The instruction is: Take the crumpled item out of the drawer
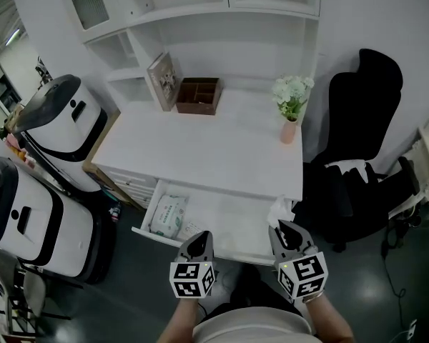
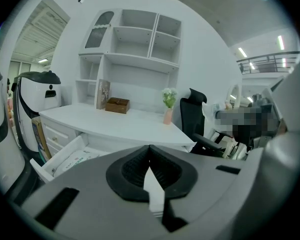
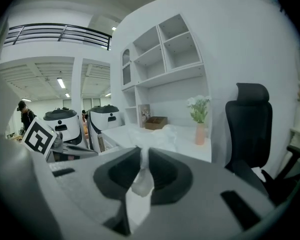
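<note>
The white crumpled item (image 1: 280,209) hangs above the right end of the open drawer (image 1: 225,224), at the desk's front edge. My right gripper (image 1: 284,229) is shut on it. In the right gripper view the crumpled item (image 3: 157,135) bulges out past the right gripper (image 3: 141,154), whose jaws pinch its lower part. My left gripper (image 1: 200,243) hovers over the drawer's front edge, shut and empty. In the left gripper view the left gripper (image 2: 149,151) has its jaws meeting at the tips, with the drawer (image 2: 60,156) below to the left.
A pack of wipes (image 1: 169,215) lies in the drawer's left end. On the white desk (image 1: 214,148) stand a pink vase of flowers (image 1: 291,113), a brown wooden organizer (image 1: 199,95) and a book (image 1: 163,81). A black chair (image 1: 357,156) stands right; white bin-like machines (image 1: 57,127) stand left.
</note>
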`<state>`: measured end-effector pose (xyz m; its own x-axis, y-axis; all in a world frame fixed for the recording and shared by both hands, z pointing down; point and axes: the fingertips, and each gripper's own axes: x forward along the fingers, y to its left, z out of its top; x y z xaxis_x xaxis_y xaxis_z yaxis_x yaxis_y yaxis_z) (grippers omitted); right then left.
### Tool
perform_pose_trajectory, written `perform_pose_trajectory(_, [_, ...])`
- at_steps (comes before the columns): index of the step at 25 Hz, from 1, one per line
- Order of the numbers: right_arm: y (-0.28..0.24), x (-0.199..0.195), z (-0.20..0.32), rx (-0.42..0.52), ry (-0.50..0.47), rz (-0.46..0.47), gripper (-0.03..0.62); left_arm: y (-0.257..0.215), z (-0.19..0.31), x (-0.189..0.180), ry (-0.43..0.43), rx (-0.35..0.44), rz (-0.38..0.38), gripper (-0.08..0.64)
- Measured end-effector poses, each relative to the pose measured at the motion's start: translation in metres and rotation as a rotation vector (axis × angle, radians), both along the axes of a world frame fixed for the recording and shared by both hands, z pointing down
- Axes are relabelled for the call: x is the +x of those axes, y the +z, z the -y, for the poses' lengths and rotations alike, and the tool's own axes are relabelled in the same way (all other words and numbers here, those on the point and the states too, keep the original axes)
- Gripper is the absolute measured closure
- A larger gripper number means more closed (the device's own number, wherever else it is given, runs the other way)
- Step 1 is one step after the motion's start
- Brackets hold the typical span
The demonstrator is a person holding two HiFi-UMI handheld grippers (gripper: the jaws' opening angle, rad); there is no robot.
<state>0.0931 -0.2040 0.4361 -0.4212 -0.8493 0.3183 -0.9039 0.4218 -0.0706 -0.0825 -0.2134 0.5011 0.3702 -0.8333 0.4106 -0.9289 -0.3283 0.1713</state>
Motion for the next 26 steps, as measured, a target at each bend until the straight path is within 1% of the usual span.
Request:
perform_pose_trajectory(6, [-0.007,0.001,-0.001,0.012,0.012,0.012,0.538,-0.003,0.002,0.002,0.008,0.004,0.000,0.568])
perform_pose_trajectory(13, [-0.009,0.005,0.002,0.016,0.019,0.027,0.538,-0.004,0.004,0.002,-0.003,0.006,-0.010,0.568])
perform_pose_trajectory(26, [-0.011,0.011,0.009,0.017,0.013,0.028,0.538,-0.003,0.006,0.006,-0.020,0.003,-0.011,0.568])
